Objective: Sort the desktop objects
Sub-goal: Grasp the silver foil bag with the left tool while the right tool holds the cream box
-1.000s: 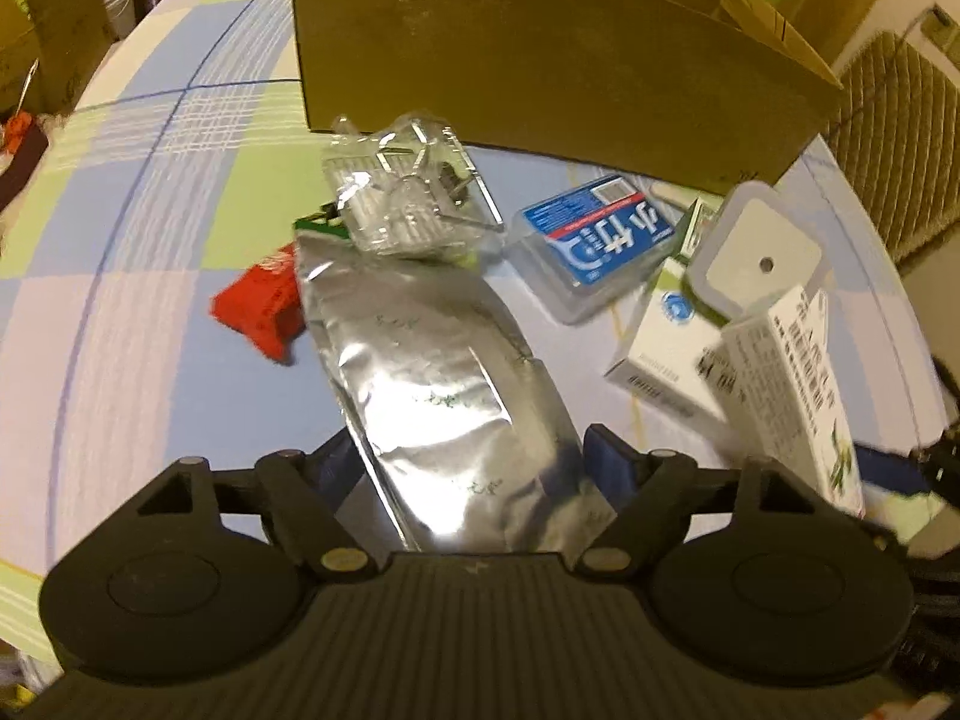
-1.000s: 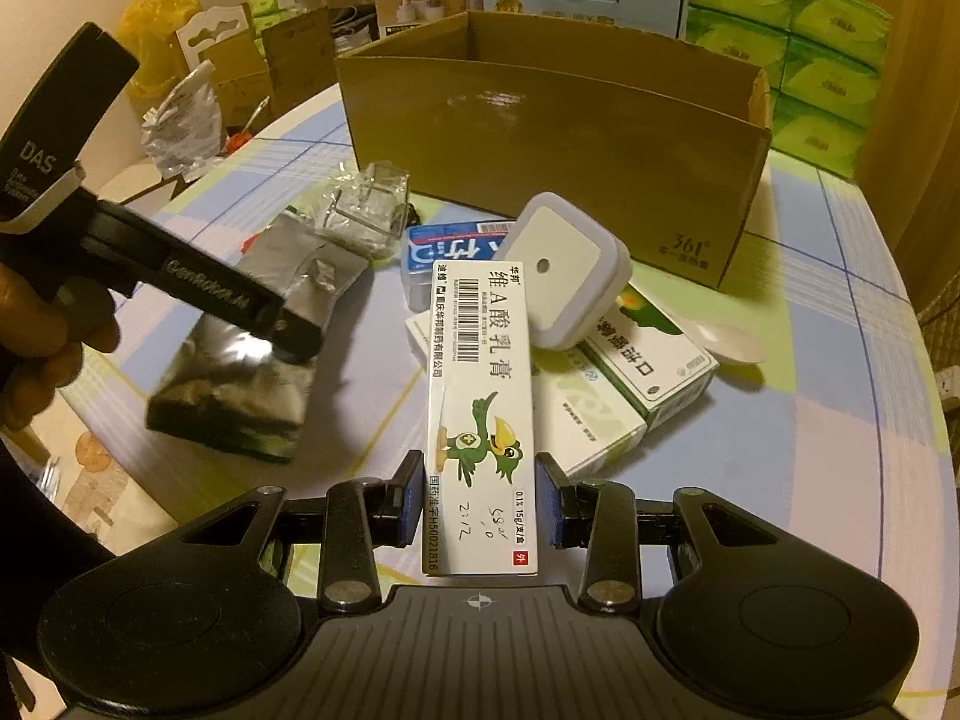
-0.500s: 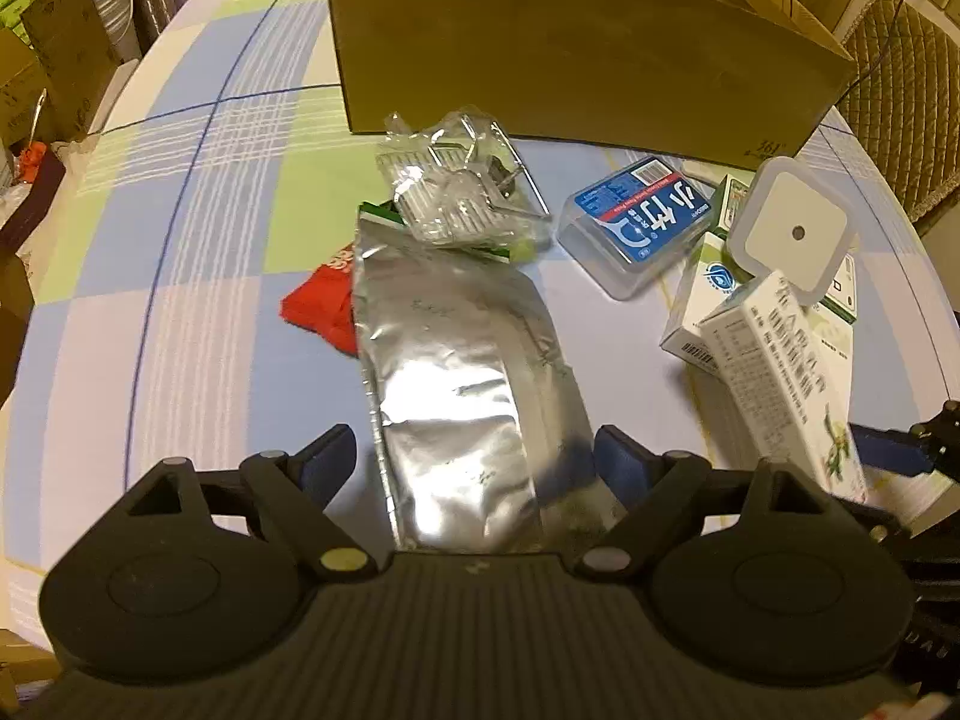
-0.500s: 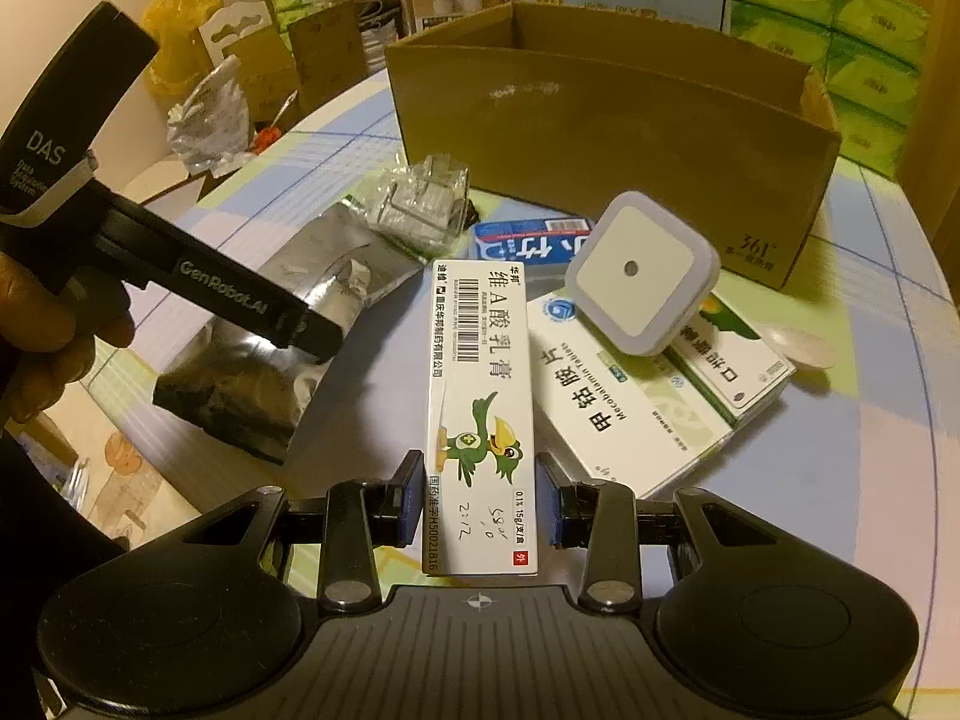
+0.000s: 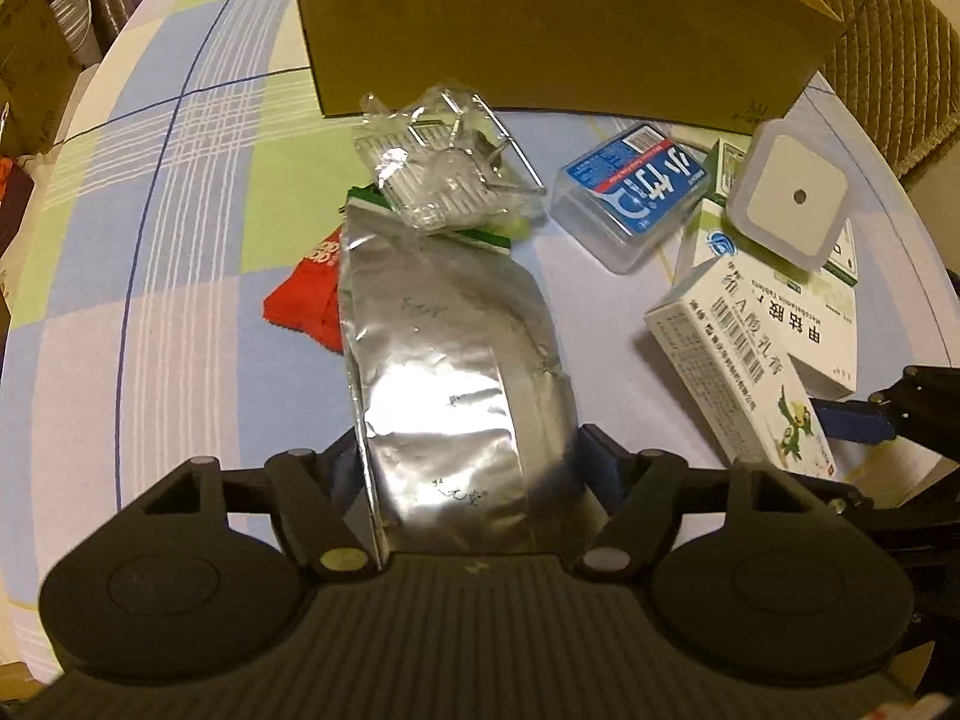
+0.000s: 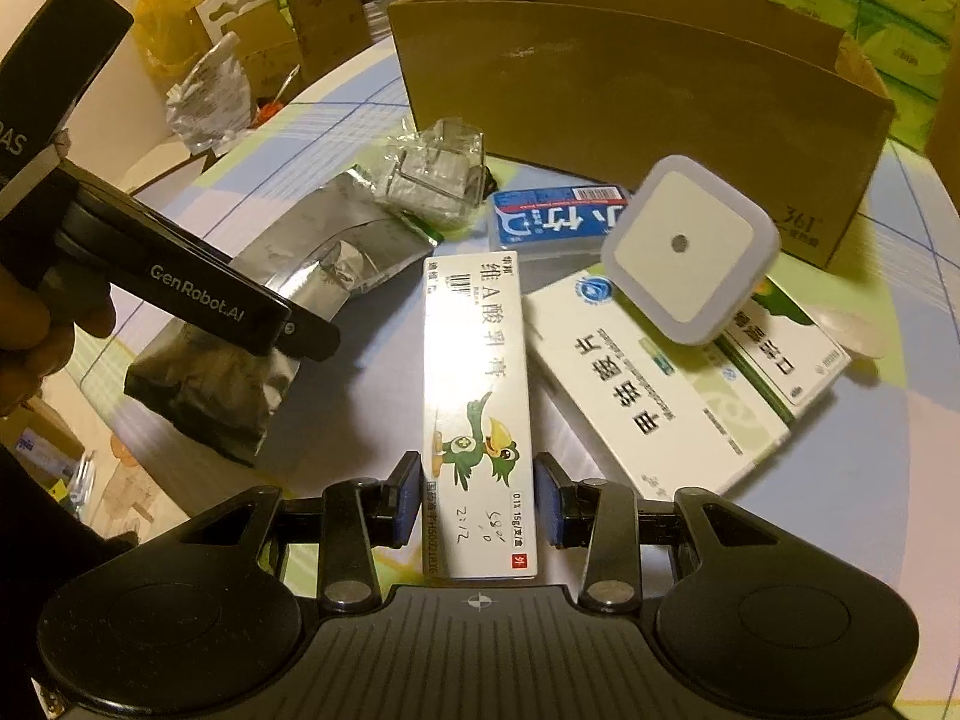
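Observation:
My left gripper [image 5: 465, 468] is shut on a silver foil pouch [image 5: 444, 360], which points toward the cardboard box [image 5: 558, 24]. The pouch also shows in the right wrist view [image 6: 240, 372] under the left gripper's body. My right gripper [image 6: 478, 498] is shut on a long white ointment box with a green bird [image 6: 477, 396]; it also shows in the left wrist view [image 5: 738, 360]. A clear plastic packet [image 5: 444, 174], a blue-labelled clear case [image 5: 636, 186], a white square night light [image 6: 690, 252] and white medicine boxes [image 6: 648, 384] lie on the checked tablecloth.
A red packet [image 5: 306, 294] lies left of the pouch, partly under it. The open cardboard box [image 6: 630, 78] stands at the back of the round table [image 5: 150, 180]. A white spoon [image 6: 852, 330] lies at the right. Boxes and bags stand beyond the table's left edge.
The left gripper's fingers have closed in on the foil pouch after standing wide half a second ago. Both grippers have moved closer to the cardboard box. The right gripper still holds the ointment box.

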{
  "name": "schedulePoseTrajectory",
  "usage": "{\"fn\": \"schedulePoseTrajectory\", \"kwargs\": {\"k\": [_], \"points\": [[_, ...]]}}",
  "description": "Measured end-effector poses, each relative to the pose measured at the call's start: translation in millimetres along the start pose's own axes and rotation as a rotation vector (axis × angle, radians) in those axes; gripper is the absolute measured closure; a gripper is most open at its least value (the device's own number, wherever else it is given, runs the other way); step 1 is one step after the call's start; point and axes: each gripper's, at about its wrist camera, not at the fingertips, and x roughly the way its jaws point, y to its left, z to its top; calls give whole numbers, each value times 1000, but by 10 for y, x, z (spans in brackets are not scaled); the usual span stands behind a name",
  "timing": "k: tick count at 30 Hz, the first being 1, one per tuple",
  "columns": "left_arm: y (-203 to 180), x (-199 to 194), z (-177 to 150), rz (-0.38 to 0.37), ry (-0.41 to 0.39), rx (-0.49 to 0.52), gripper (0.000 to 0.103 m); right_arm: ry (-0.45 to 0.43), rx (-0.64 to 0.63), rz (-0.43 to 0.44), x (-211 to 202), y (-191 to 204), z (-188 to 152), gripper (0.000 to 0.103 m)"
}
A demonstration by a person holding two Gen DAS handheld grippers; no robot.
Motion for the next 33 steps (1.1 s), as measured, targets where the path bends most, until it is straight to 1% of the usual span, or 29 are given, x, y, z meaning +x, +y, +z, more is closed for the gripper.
{"fn": "schedulePoseTrajectory", "kwargs": {"k": [2,7,12,15,16,17,18,19,20,23,27,33], "points": [[-2,1,6,0,-3,-13,29,2,12,1,37,3,24,66],[-5,44,37,6,-16,-41,29,2,29,1,127,12,79,64],[20,88,53,9,-14,-58,30,7,-1,-14,218,52,126,63],[34,88,61,9,-13,-58,34,2,-37,-32,263,96,149,63],[35,88,61,10,-12,-54,36,0,-45,-38,286,106,157,63],[34,89,58,9,-11,-47,41,-3,-50,-42,297,111,159,64],[35,88,53,9,-11,-44,43,-5,-56,-47,303,118,159,65],[36,79,47,13,-12,-37,48,-7,-61,-50,309,122,162,67],[36,67,40,15,-12,-31,52,-7,-62,-51,308,122,156,67],[47,30,3,5,-2,-30,54,-9,-62,-46,286,121,135,67],[45,-64,-74,-7,-1,-30,55,-29,-55,-42,208,134,112,67],[16,-282,-116,10,-20,-19,55,-76,-37,-40,3,149,92,68]]}}
